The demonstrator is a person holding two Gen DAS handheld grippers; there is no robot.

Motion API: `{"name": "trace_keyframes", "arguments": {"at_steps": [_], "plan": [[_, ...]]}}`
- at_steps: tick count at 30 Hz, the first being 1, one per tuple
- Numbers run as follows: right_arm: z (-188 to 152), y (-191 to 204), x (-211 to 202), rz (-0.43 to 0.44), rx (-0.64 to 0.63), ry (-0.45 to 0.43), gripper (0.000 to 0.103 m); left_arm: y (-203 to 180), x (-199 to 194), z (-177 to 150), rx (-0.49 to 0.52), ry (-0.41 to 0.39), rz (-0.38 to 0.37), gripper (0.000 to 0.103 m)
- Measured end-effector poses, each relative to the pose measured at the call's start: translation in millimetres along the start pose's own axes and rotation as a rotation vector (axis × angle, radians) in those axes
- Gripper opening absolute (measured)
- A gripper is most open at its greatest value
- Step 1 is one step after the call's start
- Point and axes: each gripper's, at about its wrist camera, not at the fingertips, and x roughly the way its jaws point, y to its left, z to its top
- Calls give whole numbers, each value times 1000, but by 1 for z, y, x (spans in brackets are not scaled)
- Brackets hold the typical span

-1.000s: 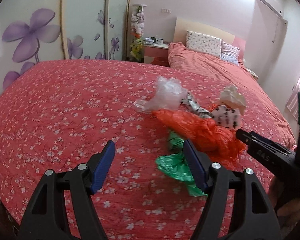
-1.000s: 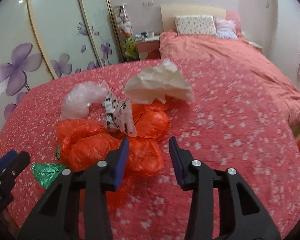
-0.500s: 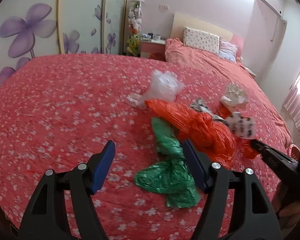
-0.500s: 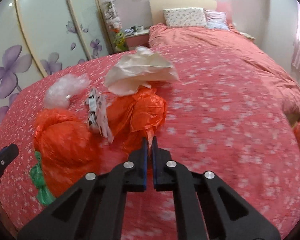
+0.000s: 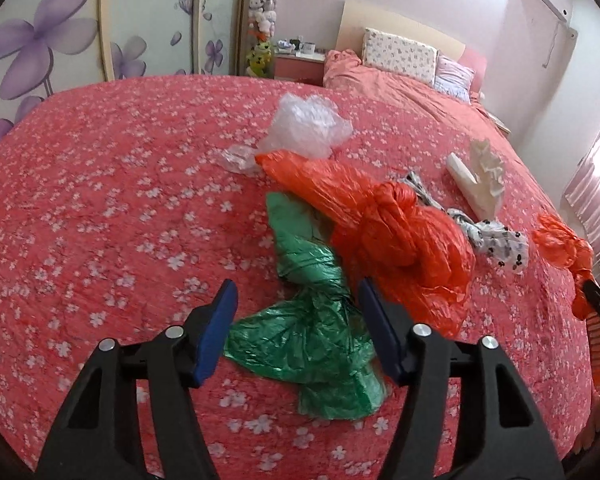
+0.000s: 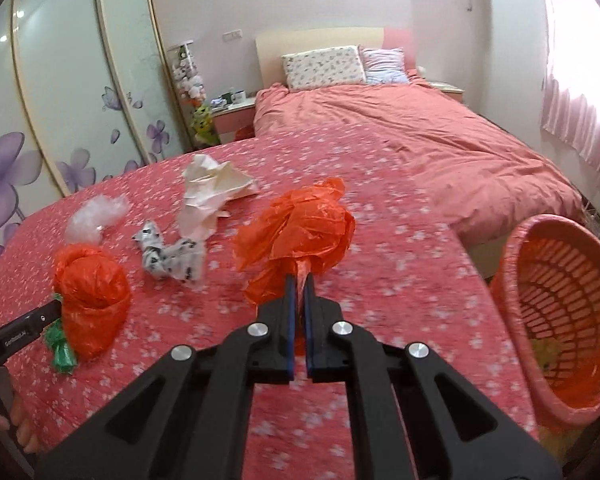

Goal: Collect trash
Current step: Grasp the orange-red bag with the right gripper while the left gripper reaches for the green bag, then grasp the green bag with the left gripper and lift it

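Note:
My right gripper [image 6: 299, 280] is shut on a crumpled orange plastic bag [image 6: 300, 228] and holds it above the red flowered bedspread [image 6: 400, 280]; it also shows in the left wrist view [image 5: 564, 240]. My left gripper [image 5: 296, 300] is open, its jaws on either side of a crumpled green plastic bag [image 5: 316, 320]. A second, knotted orange bag [image 5: 392, 236] lies just right of the green one. A clear plastic bag [image 5: 308, 124], a black-spotted white wrapper [image 5: 496, 240] and a cream paper wad [image 5: 480, 176] lie beyond.
A pink slatted basket [image 6: 556, 320] stands at the bed's right edge, tilted toward me, with something yellowish at its bottom. A second bed with pillows [image 6: 324, 64] and a wardrobe with purple flowers [image 6: 60, 100] stand behind.
My right gripper closed on the orange bag, lifted it and carried it right, so the basket came into view. My left gripper moved forward over the green bag.

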Motion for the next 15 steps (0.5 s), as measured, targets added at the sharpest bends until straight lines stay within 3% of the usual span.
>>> {"name": "trace_keyframes", "arguments": {"at_steps": [4, 11, 15], "plan": [[-3, -4, -1, -4, 5, 4, 5, -5, 10, 0, -10, 23, 6, 55], [-7, -8, -11, -8, -7, -10, 5, 3, 9, 4, -41, 24, 10, 21], [-5, -13, -18, -8, -2, -22, 5, 12, -8, -1, -49, 0, 21, 21]]}}
